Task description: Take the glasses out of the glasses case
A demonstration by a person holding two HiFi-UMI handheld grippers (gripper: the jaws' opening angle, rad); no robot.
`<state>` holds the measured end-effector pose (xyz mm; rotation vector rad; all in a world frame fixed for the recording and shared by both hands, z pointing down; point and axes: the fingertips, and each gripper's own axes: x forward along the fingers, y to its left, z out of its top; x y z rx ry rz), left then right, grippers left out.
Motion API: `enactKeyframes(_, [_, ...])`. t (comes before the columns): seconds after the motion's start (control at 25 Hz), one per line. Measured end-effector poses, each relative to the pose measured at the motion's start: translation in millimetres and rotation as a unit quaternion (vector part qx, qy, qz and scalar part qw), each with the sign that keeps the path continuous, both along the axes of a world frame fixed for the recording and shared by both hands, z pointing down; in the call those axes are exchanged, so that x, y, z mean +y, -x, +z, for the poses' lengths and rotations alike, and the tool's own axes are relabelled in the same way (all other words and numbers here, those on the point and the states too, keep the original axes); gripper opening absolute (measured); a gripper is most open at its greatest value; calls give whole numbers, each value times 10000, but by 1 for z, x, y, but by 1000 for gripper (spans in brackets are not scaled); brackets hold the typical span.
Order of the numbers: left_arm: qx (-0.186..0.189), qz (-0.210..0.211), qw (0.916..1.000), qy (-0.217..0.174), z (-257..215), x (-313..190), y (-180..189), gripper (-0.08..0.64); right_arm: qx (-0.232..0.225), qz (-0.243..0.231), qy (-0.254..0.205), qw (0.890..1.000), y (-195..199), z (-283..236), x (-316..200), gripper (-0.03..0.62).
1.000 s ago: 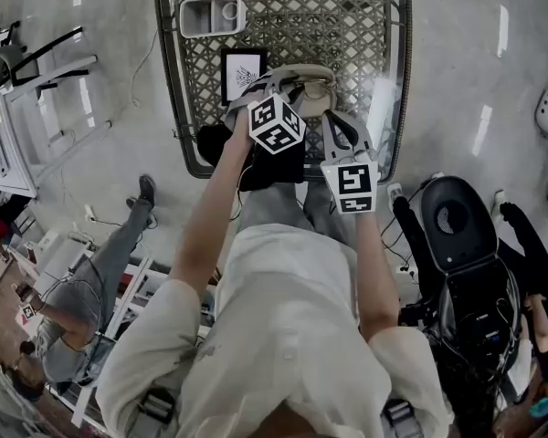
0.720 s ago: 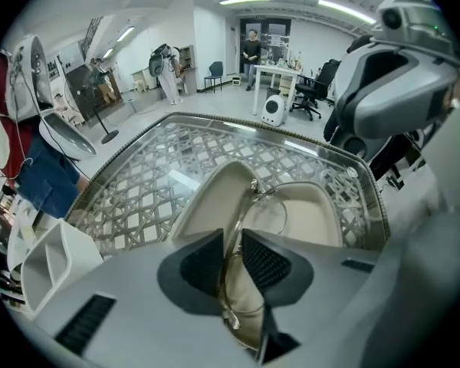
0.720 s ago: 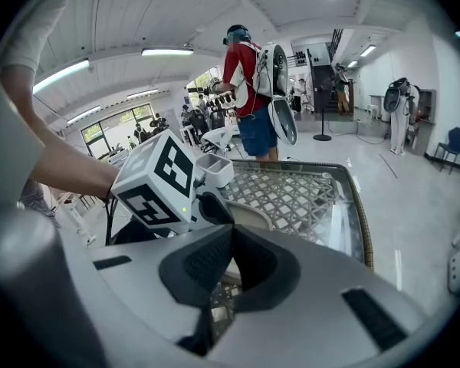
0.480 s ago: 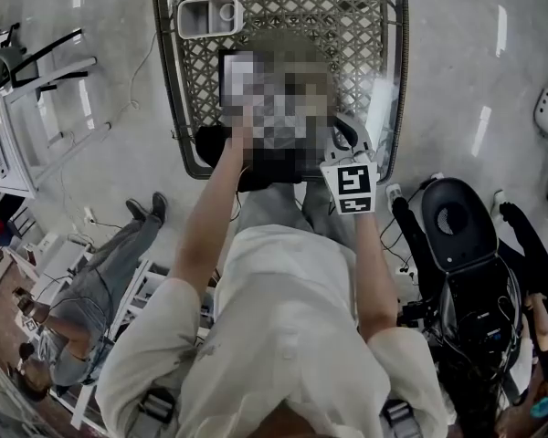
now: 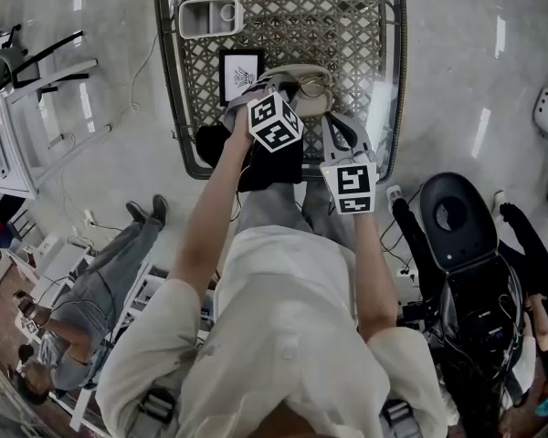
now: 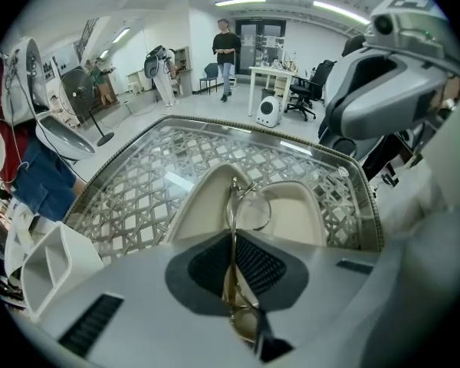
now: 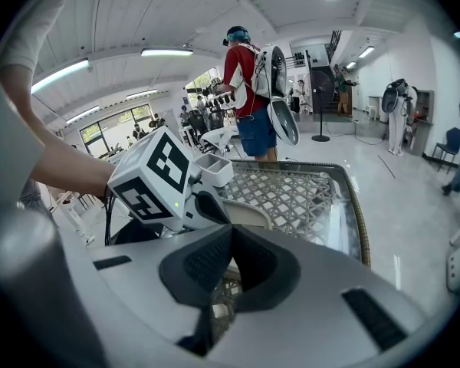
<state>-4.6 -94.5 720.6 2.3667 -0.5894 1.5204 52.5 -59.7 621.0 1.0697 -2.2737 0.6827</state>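
Two sets of tongs meet at the near edge of the lattice-topped table [image 5: 180,108], and only one carries anything. Our left tongs [image 6: 232,234] are clenched on the gold-rimmed glasses [image 6: 249,208], pinching the frame edge-on. The long axis of the glasses runs straight ahead along the jaw line, and the free lens juts out over the open beige glasses case [image 6: 203,202] directly beneath and beyond. We cannot tell whether that lens touches the lining. We judge the way out is upward and back toward us, clear of the case's raised lid. Our right tongs [image 7: 228,261] are pressed together on nothing, just beside the left marker cube [image 7: 155,176] and farther from the case. A white tray [image 5: 210,15] and a framed card [image 5: 241,73] lie apart and block nothing.
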Motion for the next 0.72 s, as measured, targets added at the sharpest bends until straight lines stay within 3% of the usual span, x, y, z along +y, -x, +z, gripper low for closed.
enactKeyframes(0.72, [177, 132, 9994, -252, -29, 7, 3, 29, 94, 165, -172, 9997, 1, -16, 9, 8])
